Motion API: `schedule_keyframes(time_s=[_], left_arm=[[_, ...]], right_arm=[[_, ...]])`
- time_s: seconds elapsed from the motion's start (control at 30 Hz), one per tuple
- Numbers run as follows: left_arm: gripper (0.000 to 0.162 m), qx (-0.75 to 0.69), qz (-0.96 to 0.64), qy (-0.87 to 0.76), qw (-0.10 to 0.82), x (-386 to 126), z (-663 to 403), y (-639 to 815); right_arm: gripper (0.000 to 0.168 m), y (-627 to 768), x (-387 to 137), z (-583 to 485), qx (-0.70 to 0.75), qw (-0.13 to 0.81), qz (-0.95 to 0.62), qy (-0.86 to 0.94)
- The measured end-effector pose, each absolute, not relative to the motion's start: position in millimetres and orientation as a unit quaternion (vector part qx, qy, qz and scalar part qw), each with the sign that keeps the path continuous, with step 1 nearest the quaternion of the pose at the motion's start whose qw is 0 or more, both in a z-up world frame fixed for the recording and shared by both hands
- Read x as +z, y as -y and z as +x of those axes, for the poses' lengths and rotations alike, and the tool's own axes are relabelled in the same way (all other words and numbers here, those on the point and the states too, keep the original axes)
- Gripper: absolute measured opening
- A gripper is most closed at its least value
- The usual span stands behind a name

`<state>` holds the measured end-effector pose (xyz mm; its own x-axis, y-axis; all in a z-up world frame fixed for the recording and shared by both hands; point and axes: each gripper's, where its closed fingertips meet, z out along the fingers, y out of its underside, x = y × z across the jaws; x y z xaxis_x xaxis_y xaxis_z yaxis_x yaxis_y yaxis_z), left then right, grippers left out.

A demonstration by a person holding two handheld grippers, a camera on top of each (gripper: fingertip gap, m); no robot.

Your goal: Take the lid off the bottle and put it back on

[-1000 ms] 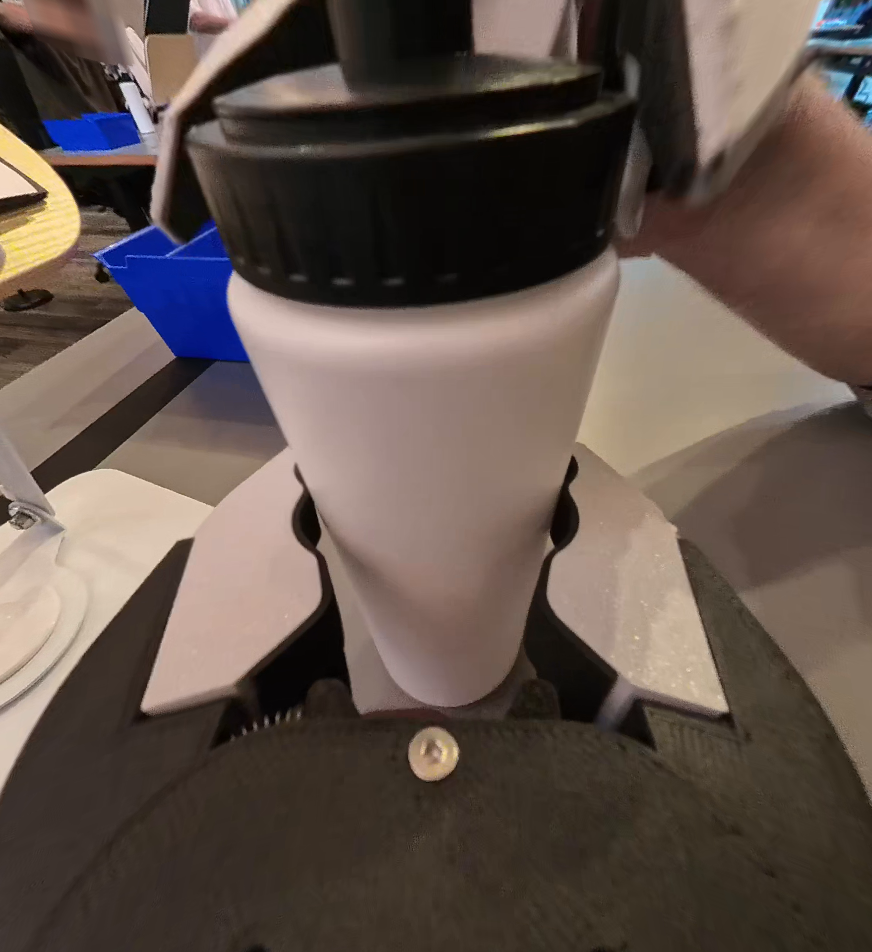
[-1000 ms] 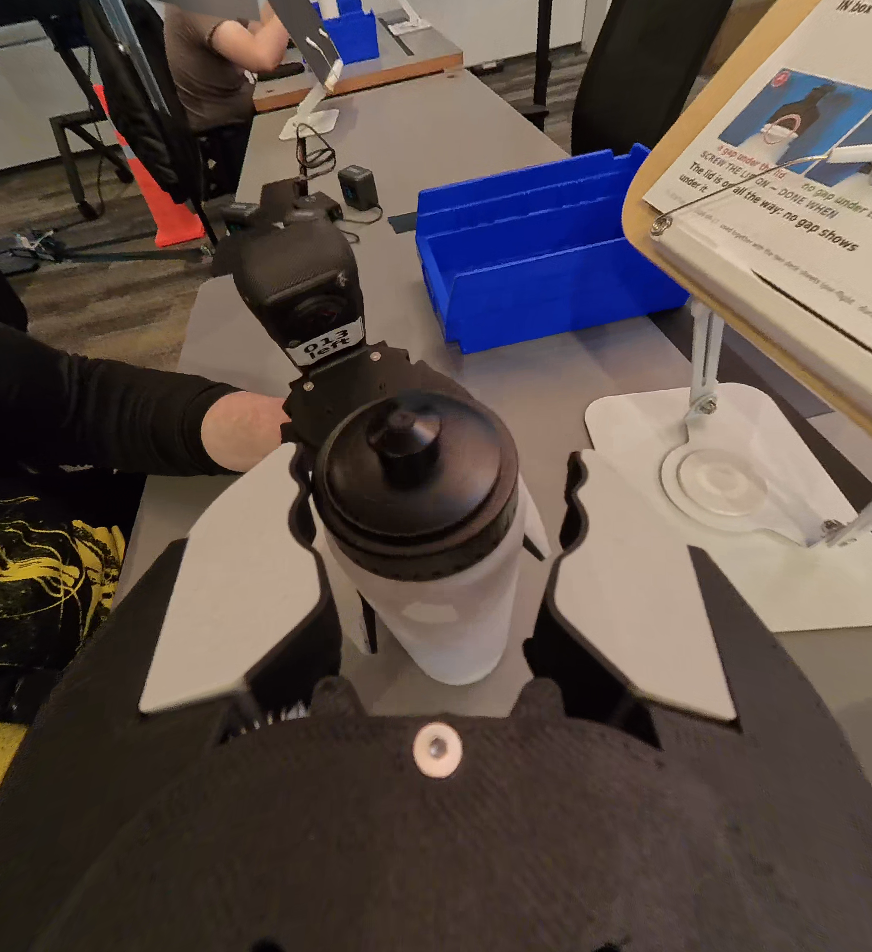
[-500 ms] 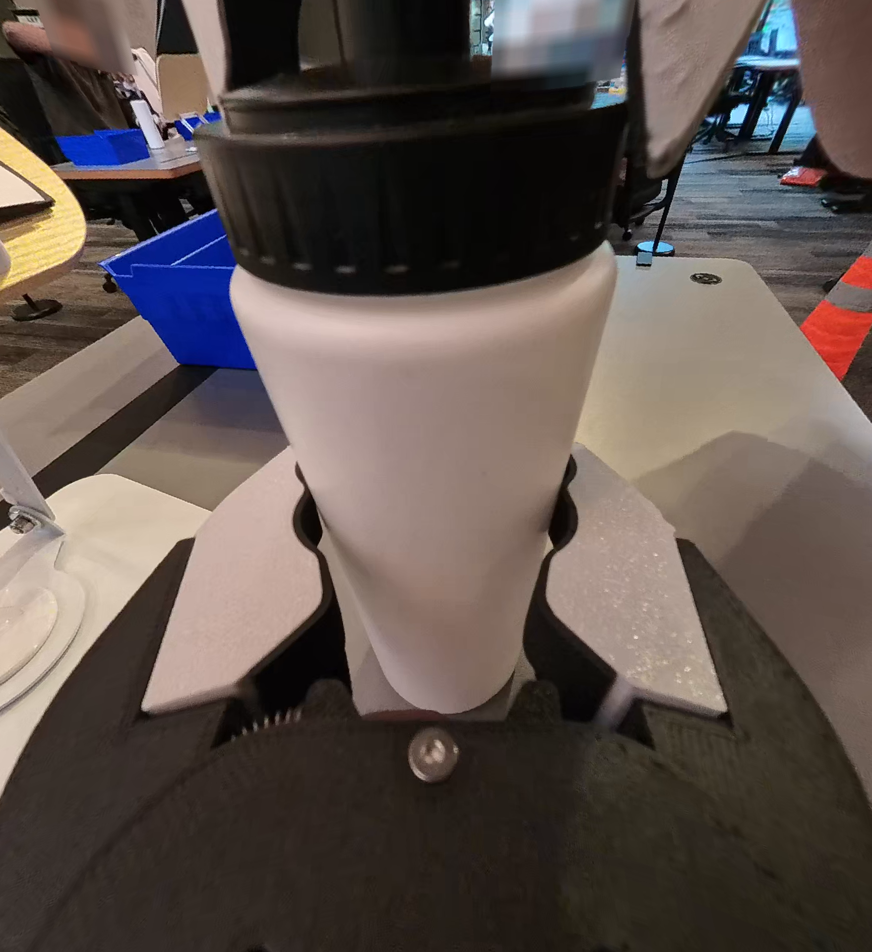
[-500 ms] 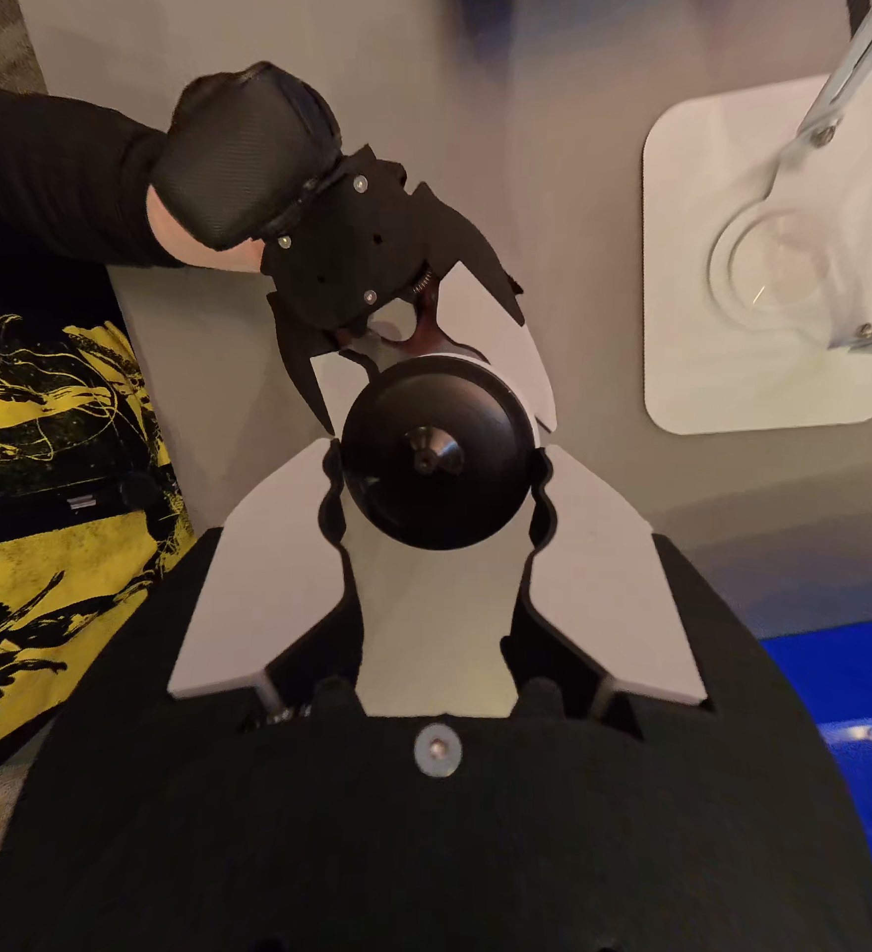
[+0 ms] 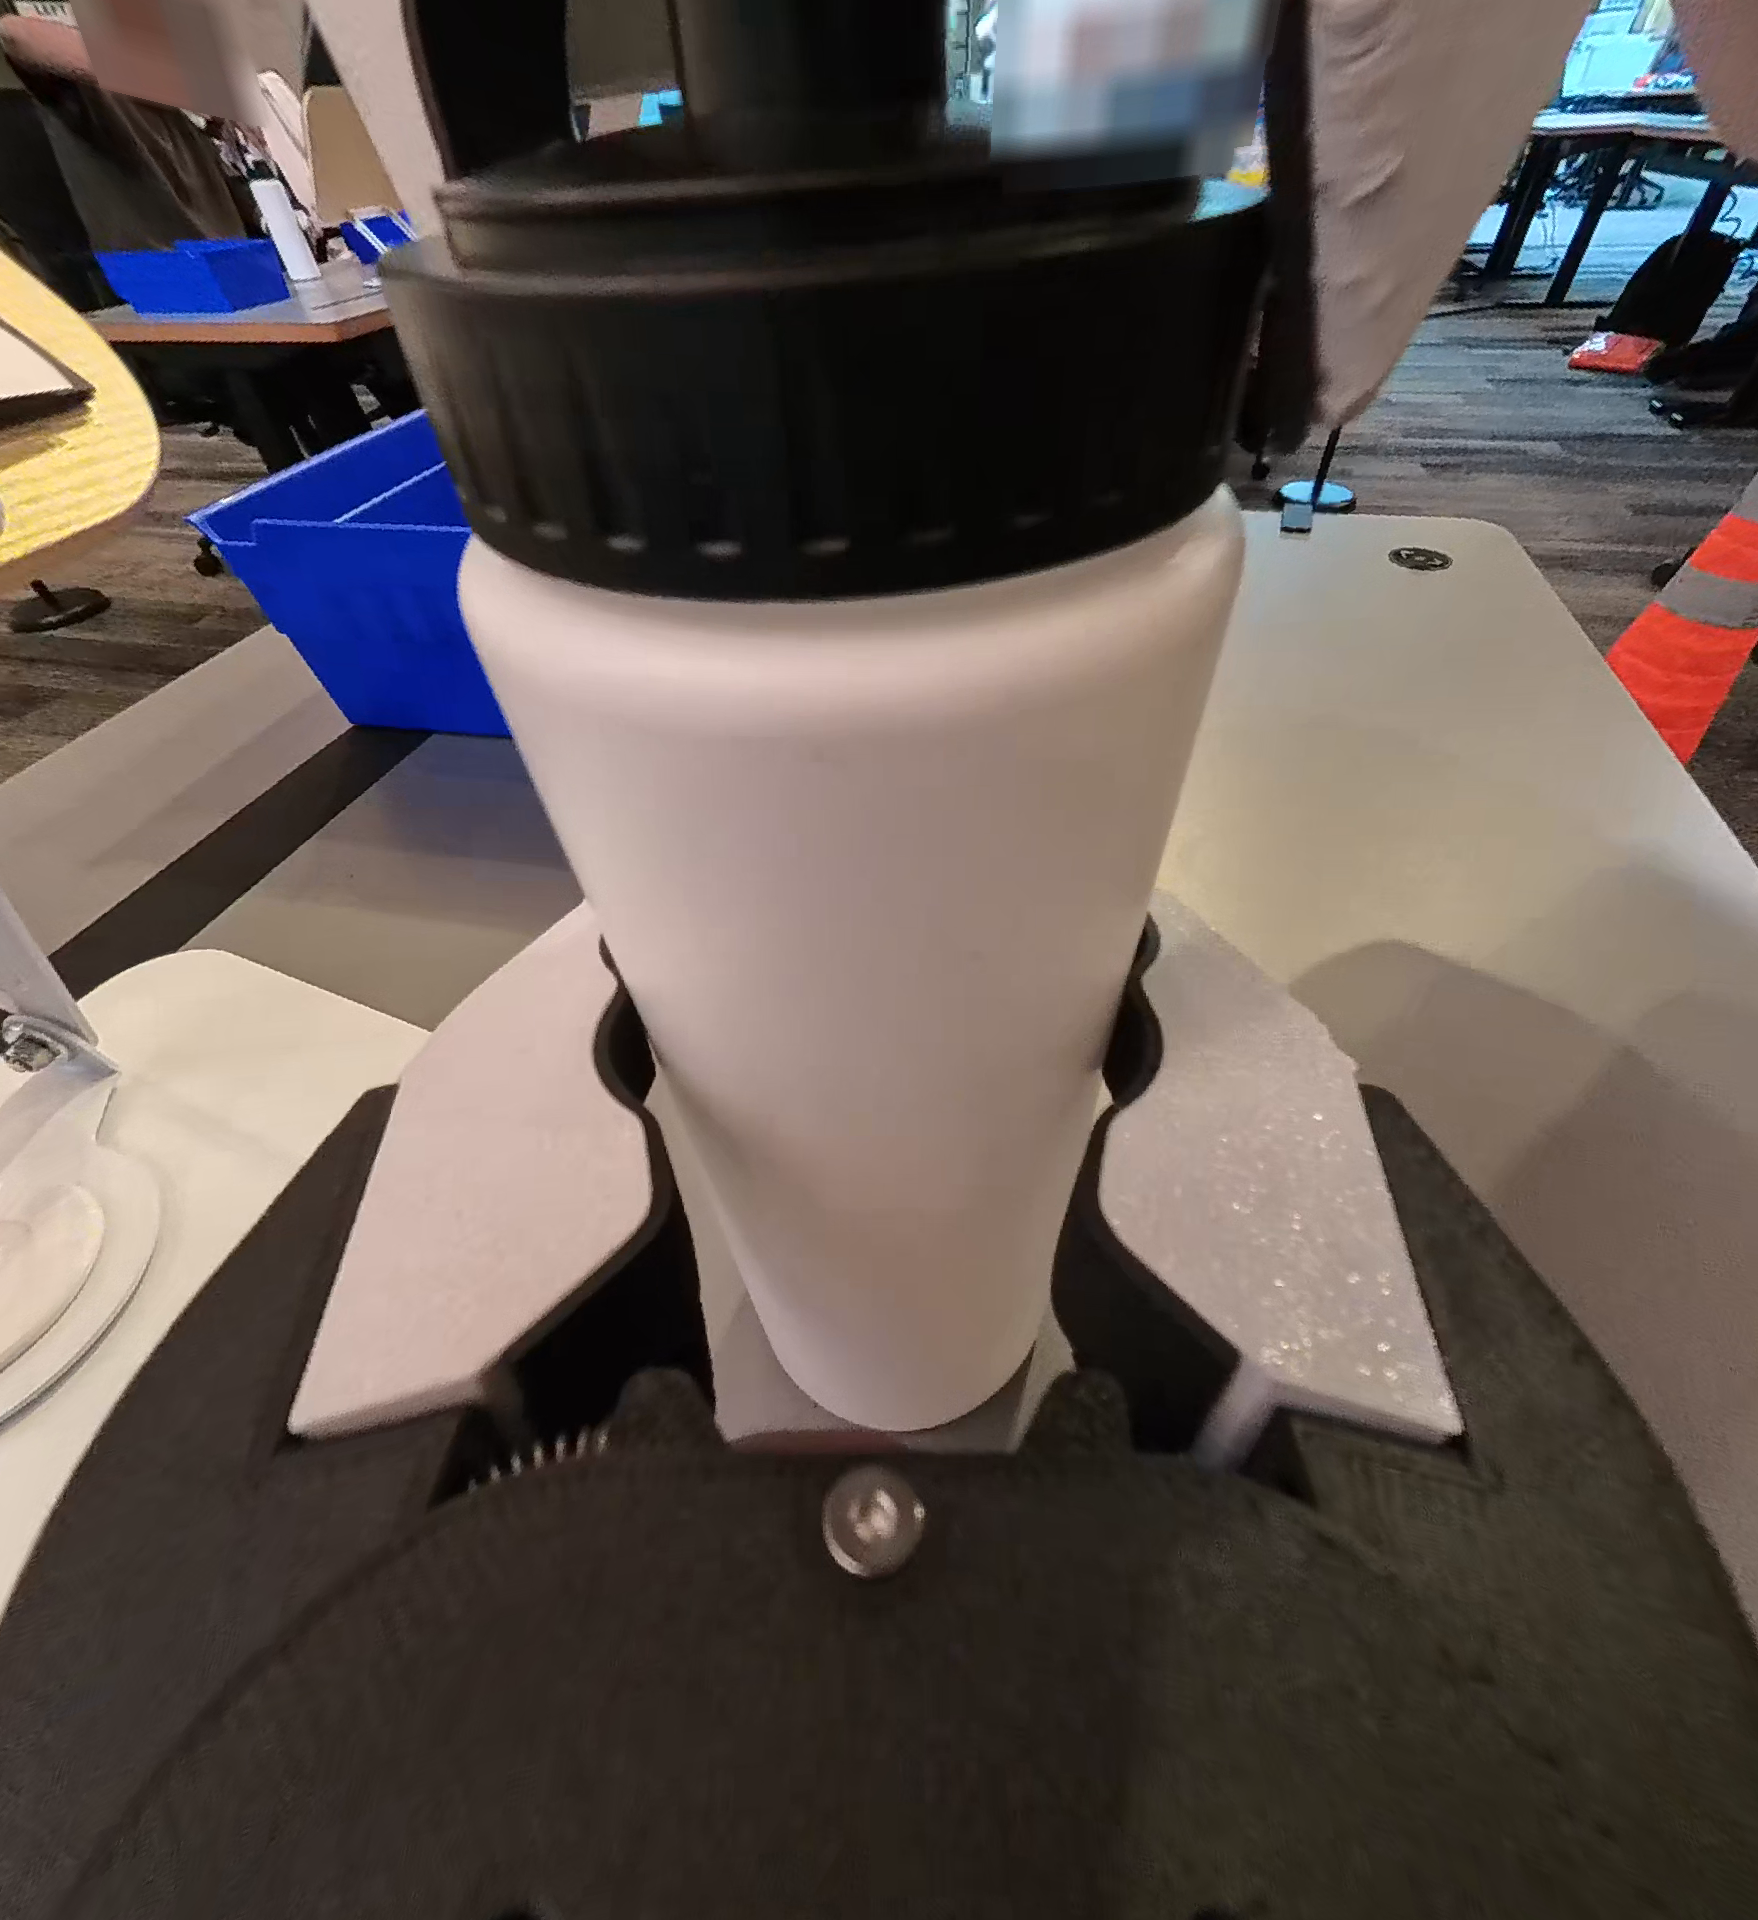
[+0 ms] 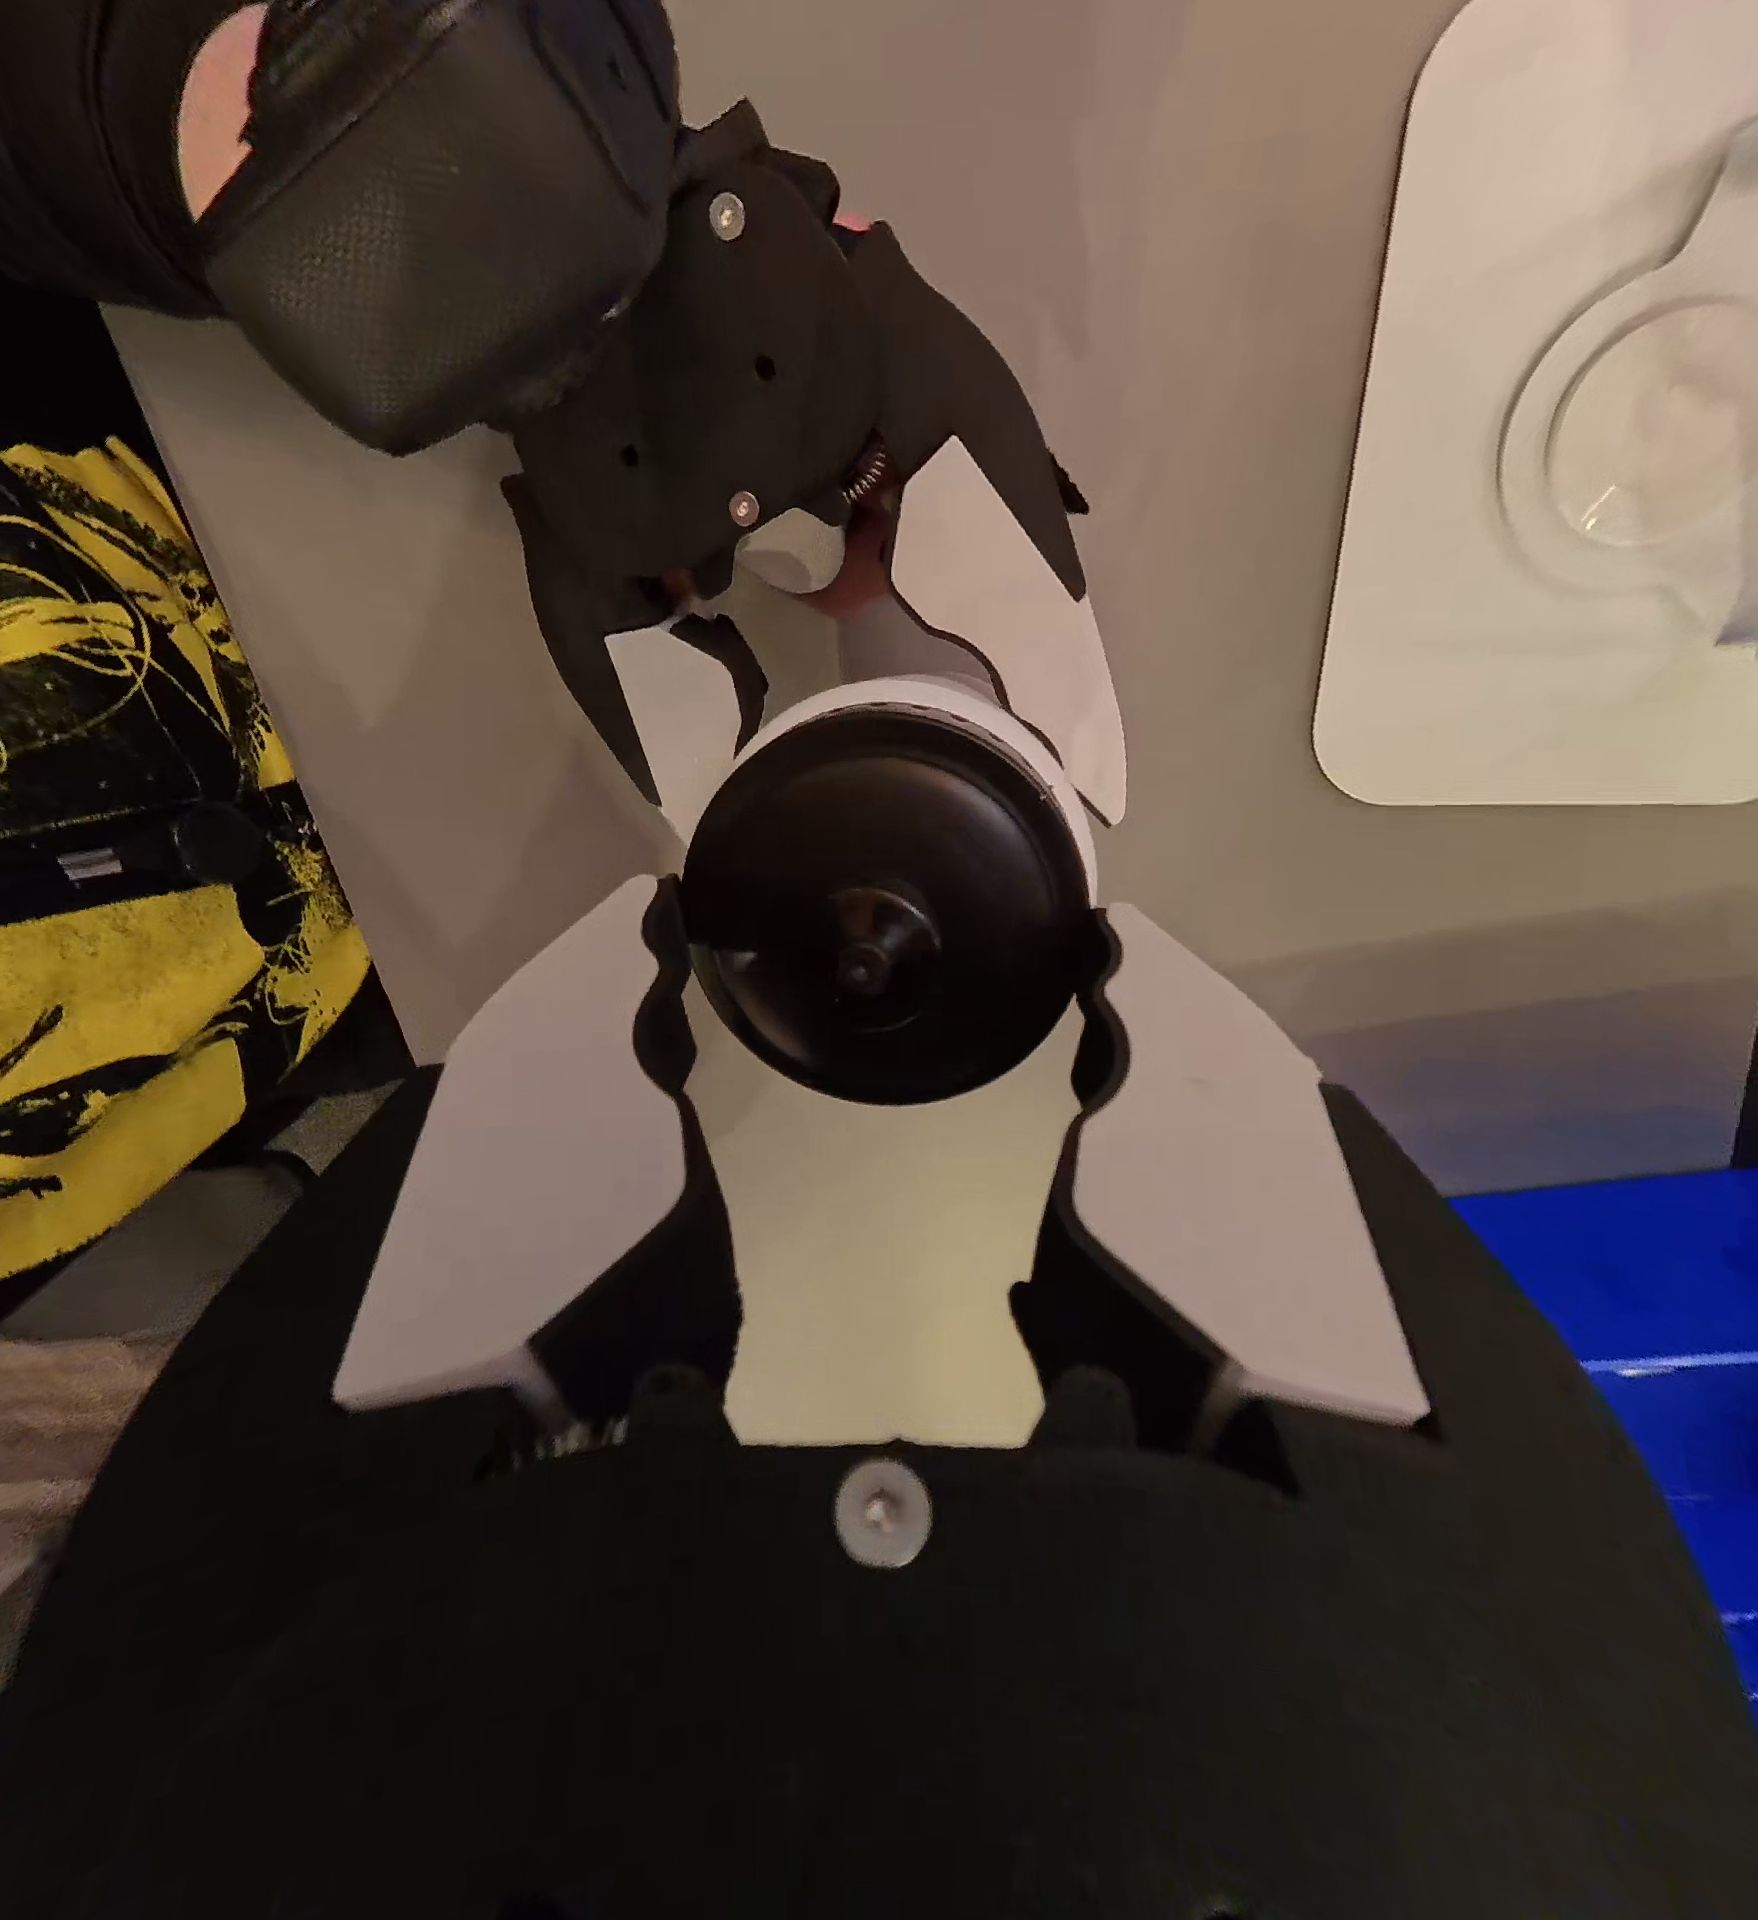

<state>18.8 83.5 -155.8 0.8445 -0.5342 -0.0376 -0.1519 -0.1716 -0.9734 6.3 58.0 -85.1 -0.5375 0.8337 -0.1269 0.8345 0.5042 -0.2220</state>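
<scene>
A white bottle (image 5: 854,883) stands upright with its black ribbed lid (image 5: 823,416) on. My left gripper (image 5: 880,987) is shut on the lower body of the bottle. My right gripper (image 6: 880,914) looks straight down on the lid (image 6: 875,914), and both its jaws press the lid's rim. Its fingers (image 5: 1374,208) show at the top of the left wrist view, on either side of the lid. The left gripper (image 6: 885,769) shows in the right wrist view, held by a gloved hand (image 6: 418,229). The bottle's foot is hidden.
A blue bin (image 5: 366,603) stands on the grey table (image 5: 1374,831) behind the bottle; it also shows in the right wrist view (image 6: 1685,1455). A white stand base (image 5: 75,1143) lies to the left. An orange cone (image 5: 1737,582) stands off the table's right edge.
My right gripper swung from a slanted side approach to straight above the lid and closed its jaws on the rim. The left gripper kept holding the bottle in place.
</scene>
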Motion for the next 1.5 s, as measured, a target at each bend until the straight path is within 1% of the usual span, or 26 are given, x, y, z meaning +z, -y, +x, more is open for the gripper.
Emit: schedule_keyframes(time_s=[0.17, 0.3, 0.47, 0.57, 0.67, 0.77, 0.8, 0.87, 0.9, 0.97, 1.07, 1.17, 1.27, 1.5], left_arm=[[0.087, -0.158, -0.749, -0.232, 0.6, -156.1, 19.1, -83.4], [0.087, -0.157, -0.749, -0.236, 0.598, -156.3, 20.2, -84.0], [0.087, -0.158, -0.75, -0.237, 0.598, -156.4, 20.7, -84.5], [0.086, -0.156, -0.749, -0.239, 0.598, -156.2, 20.5, -84.3], [0.086, -0.16, -0.749, -0.238, 0.598, -156.2, 19.7, -84.3], [0.086, -0.157, -0.748, -0.238, 0.599, -156.1, 20.0, -84.3], [0.086, -0.156, -0.748, -0.237, 0.6, -156.0, 20.0, -84.4], [0.086, -0.156, -0.748, -0.234, 0.601, -156.0, 19.8, -84.4], [0.086, -0.156, -0.748, -0.234, 0.601, -156.0, 19.9, -84.4], [0.086, -0.155, -0.748, -0.235, 0.601, -155.8, 20.6, -84.3], [0.086, -0.156, -0.748, -0.236, 0.6, -156.0, 22.6, -83.7], [0.086, -0.155, -0.749, -0.235, 0.6, -156.1, 21.9, -83.7], [0.086, -0.155, -0.749, -0.234, 0.6, -156.0, 21.6, -83.7], [0.085, -0.153, -0.749, -0.234, 0.601, -156.2, 20.2, -83.9]], right_arm=[[0.073, -59.0, -85.5, 8.0, -0.109, 0.017, 0.425, -0.898], [0.072, -61.4, -85.9, 10.5, -0.086, 0.033, 0.346, -0.934], [0.073, -66.5, -85.5, 11.4, -0.006, 0.052, 0.202, -0.978], [0.073, -70.2, -84.6, 12.0, 0.061, 0.054, 0.162, -0.984], [0.074, -69.1, -85.5, 9.7, 0.067, 0.042, 0.198, -0.977], [0.084, -67.9, -83.8, 7.3, 0.024, 0.019, 0.311, -0.95], [0.085, -70.8, -82.6, 9.2, 0.016, 0.013, 0.358, -0.934], [0.082, -69.9, -80.2, 11.3, -0.02, 0.007, 0.441, -0.897], [0.077, -64.8, -79.2, 12.2, -0.047, 0.01, 0.464, -0.884], [0.074, -60.5, -78.7, 11.2, -0.075, 0.006, 0.498, -0.864], [0.07, -60.6, -79.2, 10.9, -0.073, 0.001, 0.513, -0.855], [0.07, -60.8, -79.6, 10.7, -0.067, 0.004, 0.488, -0.87], [0.07, -61.4, -79.6, 11.1, -0.053, 0.014, 0.43, -0.901], [0.07, -68.6, -79.3, 11.6, 0.069, 0.033, 0.199, -0.977]])
